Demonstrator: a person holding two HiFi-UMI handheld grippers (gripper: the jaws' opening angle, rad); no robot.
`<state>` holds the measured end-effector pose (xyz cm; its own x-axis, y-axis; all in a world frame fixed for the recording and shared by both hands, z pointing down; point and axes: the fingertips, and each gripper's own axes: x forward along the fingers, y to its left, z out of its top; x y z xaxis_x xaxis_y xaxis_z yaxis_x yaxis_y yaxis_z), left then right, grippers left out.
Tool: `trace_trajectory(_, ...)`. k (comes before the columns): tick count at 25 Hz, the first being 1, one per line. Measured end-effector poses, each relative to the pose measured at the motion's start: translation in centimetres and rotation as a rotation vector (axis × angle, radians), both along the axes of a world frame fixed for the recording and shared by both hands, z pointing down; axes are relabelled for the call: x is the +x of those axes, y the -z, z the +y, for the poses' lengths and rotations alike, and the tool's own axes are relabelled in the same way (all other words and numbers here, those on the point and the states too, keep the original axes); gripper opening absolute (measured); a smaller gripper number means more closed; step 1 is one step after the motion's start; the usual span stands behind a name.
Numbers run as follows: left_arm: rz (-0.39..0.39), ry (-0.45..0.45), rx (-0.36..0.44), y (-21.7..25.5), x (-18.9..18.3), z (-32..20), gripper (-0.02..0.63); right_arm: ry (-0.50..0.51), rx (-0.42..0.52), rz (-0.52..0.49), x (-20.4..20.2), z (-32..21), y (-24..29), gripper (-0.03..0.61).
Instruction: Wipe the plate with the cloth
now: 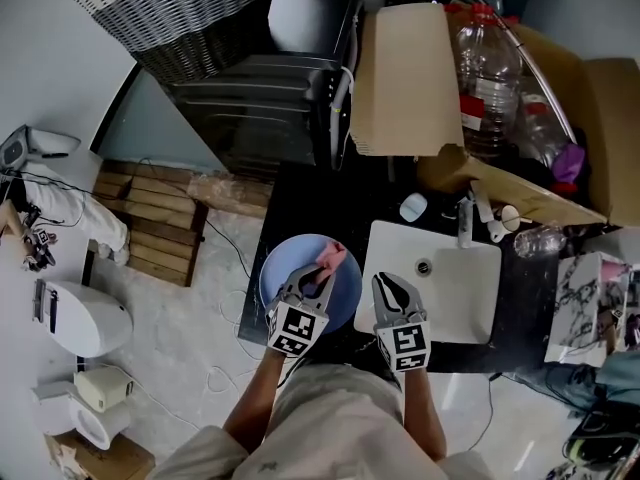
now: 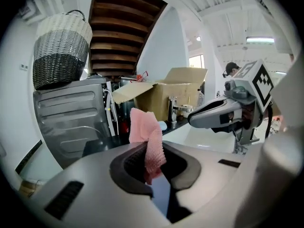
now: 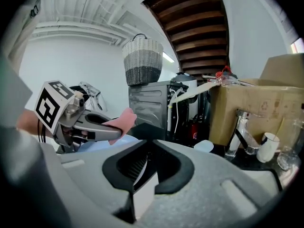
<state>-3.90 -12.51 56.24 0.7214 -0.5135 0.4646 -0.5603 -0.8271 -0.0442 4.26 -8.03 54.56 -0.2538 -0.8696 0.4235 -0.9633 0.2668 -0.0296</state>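
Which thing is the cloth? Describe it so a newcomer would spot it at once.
Find the white sink set in the black counter; just left of it lies a round blue plate. Over that plate the left gripper is shut on a small pink cloth, the only pink thing near the sink.

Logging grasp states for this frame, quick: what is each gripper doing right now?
Left gripper: closed on the pink cloth, over the blue plate.
Right gripper: closed, holding nothing.
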Motion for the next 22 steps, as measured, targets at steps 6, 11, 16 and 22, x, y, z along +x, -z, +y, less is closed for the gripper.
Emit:
trace_trajectory(6, 0.052, -0.008, 0.023, 1.0, -0.3, 0.3, 0.034, -0.036, 0.025, 0.014, 0.1, 0.6, 0.7, 0.031)
trace_trajectory(11, 0.089, -0.021, 0.041, 1.7, 0.1, 0.5, 0.034, -0.069, 0.038, 0.019, 0.7, 1.0, 1.2, 0.031)
trace_trajectory(16, 0.122, 0.005, 0.066, 3.1, 0.1, 0.6, 0.034, -0.06, 0.067, 0.018, 1.0, 1.0, 2.1, 0.031)
trace_trajectory(22, 0.142, 0.031, 0.104, 4.8, 1.5, 2.2, 0.034, -0.031, 0.099, 0.011, 2.3, 2.1, 3.4, 0.029)
